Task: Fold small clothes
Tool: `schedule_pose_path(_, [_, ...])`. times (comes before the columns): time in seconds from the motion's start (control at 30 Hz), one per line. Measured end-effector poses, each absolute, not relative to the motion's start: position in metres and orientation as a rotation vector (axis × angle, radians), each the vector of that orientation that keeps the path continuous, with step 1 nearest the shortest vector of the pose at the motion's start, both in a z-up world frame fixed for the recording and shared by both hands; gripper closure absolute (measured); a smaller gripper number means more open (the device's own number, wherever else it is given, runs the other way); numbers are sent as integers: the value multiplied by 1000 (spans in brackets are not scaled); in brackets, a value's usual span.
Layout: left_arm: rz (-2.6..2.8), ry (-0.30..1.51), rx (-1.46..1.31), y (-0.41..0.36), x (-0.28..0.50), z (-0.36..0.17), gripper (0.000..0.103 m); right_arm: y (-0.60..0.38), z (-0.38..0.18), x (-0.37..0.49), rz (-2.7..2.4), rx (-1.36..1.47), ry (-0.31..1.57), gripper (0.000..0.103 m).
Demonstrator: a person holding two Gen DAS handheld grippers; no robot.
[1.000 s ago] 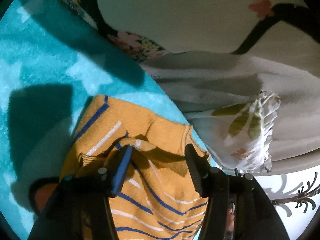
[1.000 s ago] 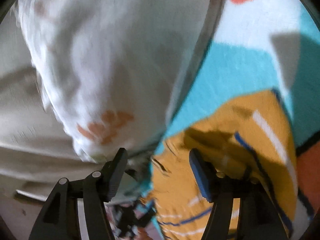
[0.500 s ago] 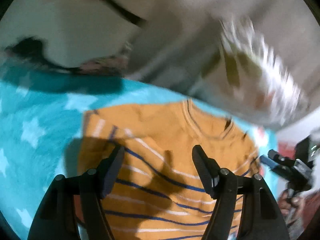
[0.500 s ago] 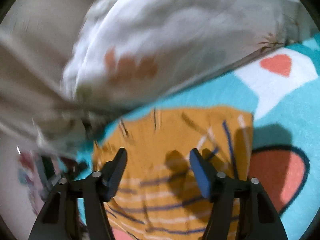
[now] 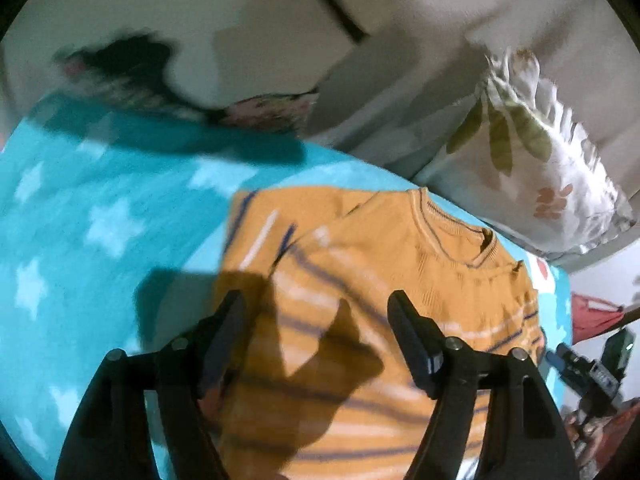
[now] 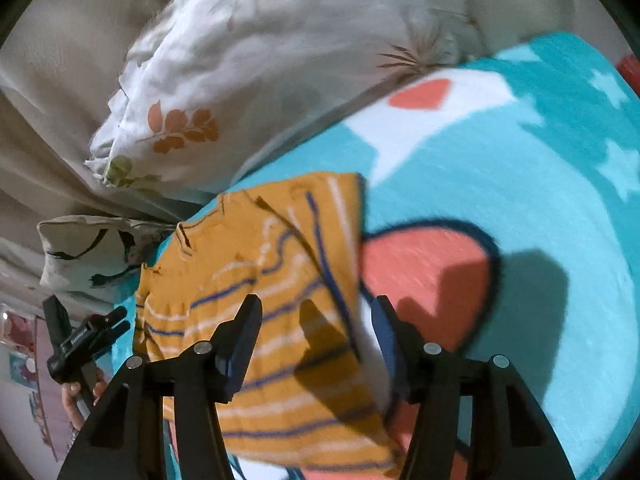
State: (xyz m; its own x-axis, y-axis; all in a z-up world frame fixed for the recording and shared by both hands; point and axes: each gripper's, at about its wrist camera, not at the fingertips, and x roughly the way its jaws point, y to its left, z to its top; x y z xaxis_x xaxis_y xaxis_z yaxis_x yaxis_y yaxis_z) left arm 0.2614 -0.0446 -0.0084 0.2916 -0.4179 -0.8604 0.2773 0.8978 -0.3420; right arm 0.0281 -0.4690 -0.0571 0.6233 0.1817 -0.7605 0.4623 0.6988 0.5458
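Observation:
An orange sweater (image 5: 400,280) with blue and white stripes lies flat on the teal star blanket (image 5: 100,220), collar toward the pillows. One sleeve is folded in along its side. My left gripper (image 5: 318,314) hovers above the sweater's body; its jaws are opening and nothing is between them. In the right wrist view the same sweater (image 6: 248,272) lies under my right gripper (image 6: 316,316), which is open and empty above the sweater's edge. The left gripper (image 6: 84,336) shows there at the far left, held by a hand (image 6: 76,396).
A white leaf-print pillow (image 5: 540,168) (image 6: 240,60) and a pillow with black branches (image 5: 240,20) (image 6: 92,252) lie just beyond the collar on a beige sheet (image 5: 400,92). The blanket (image 6: 520,160) carries a coral patch (image 6: 420,272) beside the sweater.
The left gripper let go of the raised fold of sweater and its jaws widened. Both grippers pulled up and back and rolled, so the whole sweater now shows lying flat.

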Motion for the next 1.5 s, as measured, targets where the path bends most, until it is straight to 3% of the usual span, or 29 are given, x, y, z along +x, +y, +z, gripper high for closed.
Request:
schedule_pose_path(0.4, [-484, 1261, -399, 45, 201, -41, 23, -445, -99, -47, -36, 987, 889, 31])
schedule_pose_path(0.47, [-505, 1253, -416, 44, 198, -41, 19, -438, -100, -51, -16, 969, 908, 30])
schedule_pose_path(0.67, [-579, 1311, -426, 14, 200, -59, 19, -431, -109, -50, -37, 984, 900, 24])
schedule_pose_path(1.0, [-552, 1326, -265, -27, 204, -63, 14, -432, -118, -2, -38, 1028, 828, 23])
schedule_pose_path(1.07, [-498, 1322, -208, -31, 201, -61, 33, -429, -118, 10, -36, 1028, 827, 32])
schedule_pose_path(1.1, [-457, 1325, -158, -33, 200, -60, 67, -428, -120, 16, -32, 1033, 840, 57])
schedule_pose_path(1.13, [-456, 1342, -158, -33, 201, -60, 92, -427, -124, 22, -11, 1052, 867, 69])
schedule_pose_path(1.37, [-498, 1363, -316, 2, 175, -25, 95, -436, -122, 1, 101, 1209, 866, 84])
schedule_pose_path(1.5, [-489, 1375, -348, 18, 155, -30, 94, -437, -115, -26, 106, 1199, 882, 85])
